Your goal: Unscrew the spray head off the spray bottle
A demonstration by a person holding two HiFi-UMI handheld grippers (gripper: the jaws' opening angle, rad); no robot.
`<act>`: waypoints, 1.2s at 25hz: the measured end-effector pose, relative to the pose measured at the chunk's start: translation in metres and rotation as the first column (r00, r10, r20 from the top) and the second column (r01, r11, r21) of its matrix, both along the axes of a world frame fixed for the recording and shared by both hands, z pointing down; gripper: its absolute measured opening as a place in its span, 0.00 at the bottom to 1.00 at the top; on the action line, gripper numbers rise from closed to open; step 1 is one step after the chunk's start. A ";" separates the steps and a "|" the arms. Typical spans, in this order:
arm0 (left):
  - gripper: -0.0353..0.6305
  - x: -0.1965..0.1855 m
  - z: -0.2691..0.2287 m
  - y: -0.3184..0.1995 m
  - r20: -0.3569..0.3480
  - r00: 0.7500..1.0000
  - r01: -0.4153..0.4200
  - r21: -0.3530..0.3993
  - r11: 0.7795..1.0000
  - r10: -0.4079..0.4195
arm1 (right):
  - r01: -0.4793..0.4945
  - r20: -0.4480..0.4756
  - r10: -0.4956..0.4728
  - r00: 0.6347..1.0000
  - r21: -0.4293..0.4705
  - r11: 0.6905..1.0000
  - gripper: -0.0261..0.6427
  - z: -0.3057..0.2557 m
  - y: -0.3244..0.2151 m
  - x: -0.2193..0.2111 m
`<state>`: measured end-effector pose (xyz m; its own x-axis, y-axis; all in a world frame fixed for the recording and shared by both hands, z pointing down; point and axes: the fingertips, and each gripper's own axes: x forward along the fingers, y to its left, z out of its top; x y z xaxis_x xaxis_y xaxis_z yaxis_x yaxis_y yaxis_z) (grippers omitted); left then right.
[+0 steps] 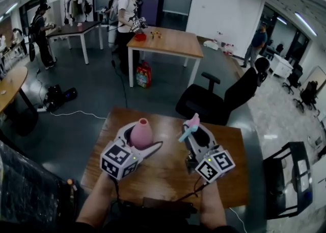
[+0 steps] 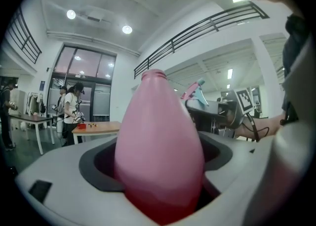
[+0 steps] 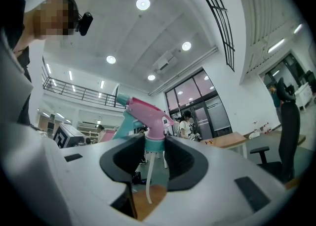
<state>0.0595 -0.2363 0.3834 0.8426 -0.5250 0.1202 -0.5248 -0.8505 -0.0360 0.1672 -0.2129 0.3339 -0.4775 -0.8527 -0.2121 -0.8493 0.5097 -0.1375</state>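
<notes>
Cannot see the lower body of the pink plastic spray bottle in the head view, covered by the left gripper and its marker cube, nor its base in the left gripper view, sunk between the dark pads. Can make out only part of the teal collar of the pink-and-teal plastic spray head, clamped inside the right gripper. Cannot identify the tiny objects on the far wooden table; forearms cut off at the head view's bottom edge.

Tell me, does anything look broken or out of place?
Only this: the left hand-held gripper holds the pink bottle, neck open, while the right hand-held gripper holds its spray head, tube dangling. It looks unscrewed, not broken.
</notes>
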 end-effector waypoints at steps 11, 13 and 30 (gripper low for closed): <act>0.71 0.004 -0.005 0.007 -0.015 1.000 -0.022 0.000 1.000 0.022 | -0.004 0.011 0.004 1.000 -0.019 1.000 0.24 0.008 0.016 -0.013; 0.71 0.003 -0.006 0.007 -0.017 1.000 -0.025 0.001 1.000 0.025 | -0.008 0.003 0.008 1.000 -0.017 1.000 0.24 0.006 0.018 -0.016; 0.71 -0.051 -0.009 0.002 0.002 0.998 -0.063 0.005 0.998 0.063 | -0.106 -0.046 0.107 0.993 0.014 0.994 0.24 -0.013 0.027 -0.079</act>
<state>0.0085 -0.2341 0.3745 0.8736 -0.4718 0.1195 -0.4705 -0.8815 -0.0411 0.0886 -0.1858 0.3212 -0.3935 -0.8969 -0.2018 -0.9043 0.4172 -0.0906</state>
